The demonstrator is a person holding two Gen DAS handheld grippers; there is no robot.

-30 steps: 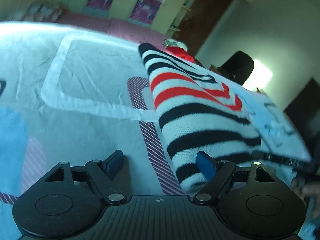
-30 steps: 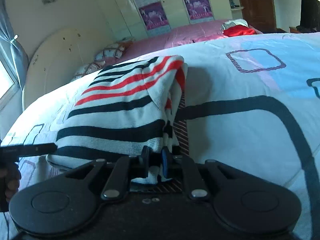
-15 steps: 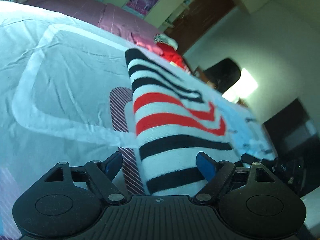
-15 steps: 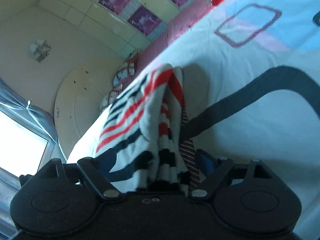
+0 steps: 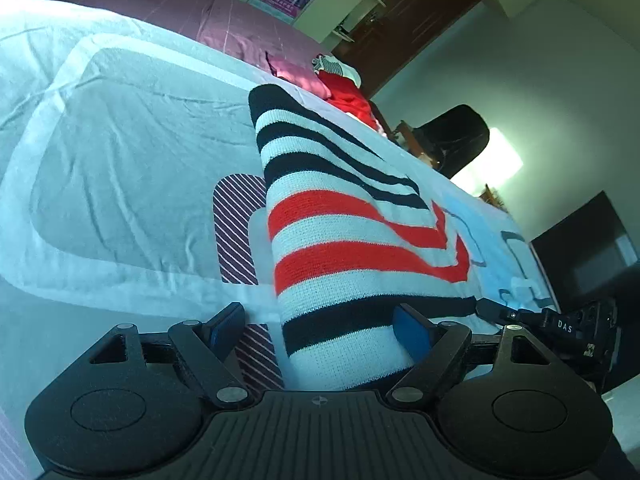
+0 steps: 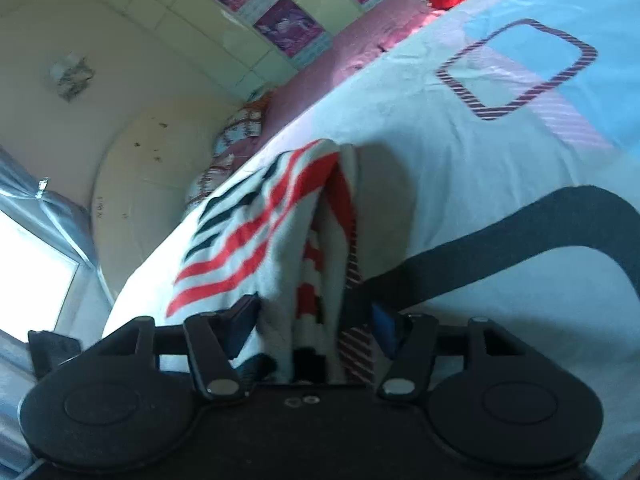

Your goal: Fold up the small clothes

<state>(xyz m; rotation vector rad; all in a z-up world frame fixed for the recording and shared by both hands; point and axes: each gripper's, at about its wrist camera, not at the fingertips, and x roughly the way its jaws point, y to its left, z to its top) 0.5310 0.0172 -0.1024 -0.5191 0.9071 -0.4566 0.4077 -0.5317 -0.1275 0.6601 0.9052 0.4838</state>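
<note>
A folded knit sweater (image 5: 352, 240) with black, white and red stripes lies on the patterned bedsheet (image 5: 120, 168). My left gripper (image 5: 320, 330) stands open at the sweater's near end. The cloth lies between its blue pads (image 5: 412, 332), nearer the right one. In the right wrist view the sweater (image 6: 256, 240) shows its layered folded edge. My right gripper (image 6: 314, 320) straddles that edge and its jaws are closing, with the layers between the fingers and a gap left at the right pad. The right gripper's black body (image 5: 560, 324) shows beyond the sweater in the left wrist view.
A red garment (image 5: 348, 94) and a small striped piece lie at the bed's far edge on a pink sheet (image 5: 180, 12). Pillows (image 6: 240, 128) and a pale headboard (image 6: 152, 168) stand at the bed's head. A black chair (image 5: 460, 136) and a dark screen (image 5: 588, 248) stand beside the bed.
The right gripper was shut on the sweater's edge, then let go and opened wide; now its jaws stand narrower around the layers. Both views have rolled, and the left gripper has moved closer over the sweater's end.
</note>
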